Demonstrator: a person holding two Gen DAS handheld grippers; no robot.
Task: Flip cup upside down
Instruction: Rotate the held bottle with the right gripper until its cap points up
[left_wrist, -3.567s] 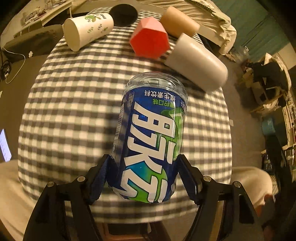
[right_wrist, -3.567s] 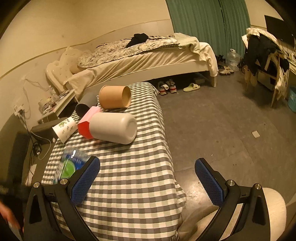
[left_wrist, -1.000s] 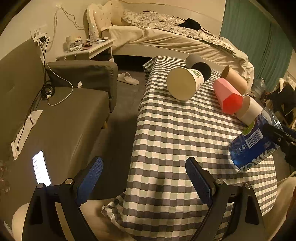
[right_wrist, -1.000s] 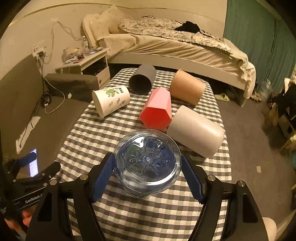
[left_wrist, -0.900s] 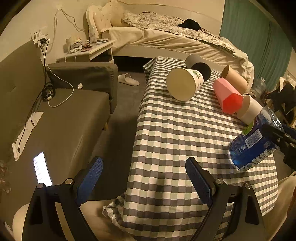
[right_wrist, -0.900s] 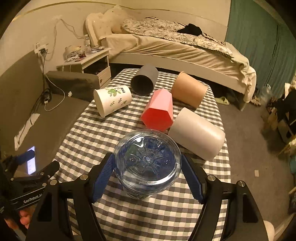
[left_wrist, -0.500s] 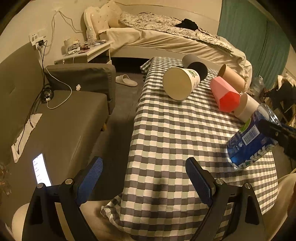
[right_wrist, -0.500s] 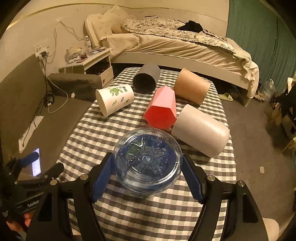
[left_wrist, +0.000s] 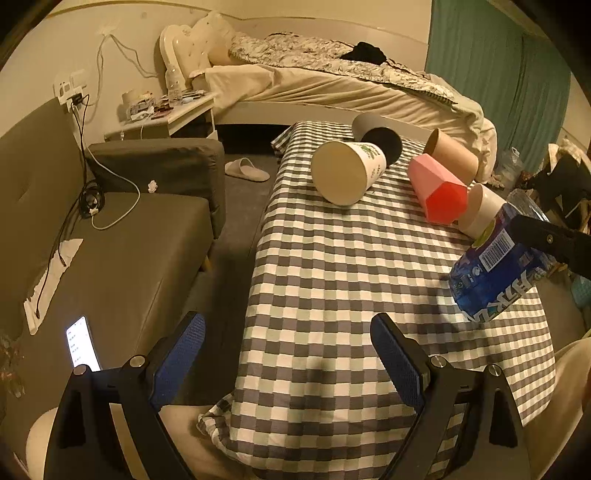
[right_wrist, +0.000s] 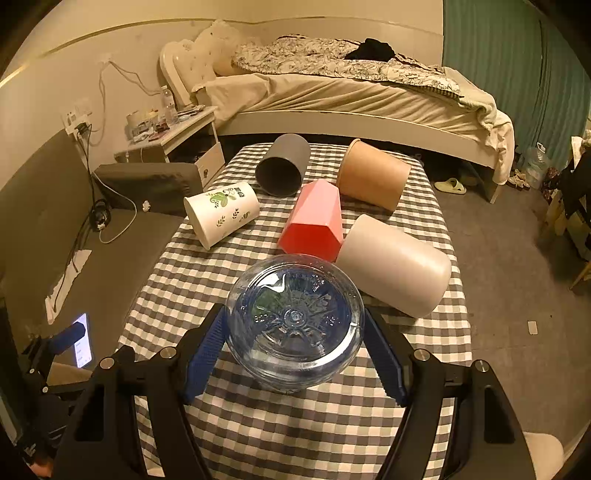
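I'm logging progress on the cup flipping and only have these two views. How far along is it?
Done: nothing looks finished; no cup stands upside down. In hand: the right gripper is clamped on the blue-labelled clear cup, held tilted above the checked tablecloth, base toward its camera. The left gripper is open and empty. Left: setting that cup down inverted. Five other cups lie on their sides, including the white leaf-print cup.
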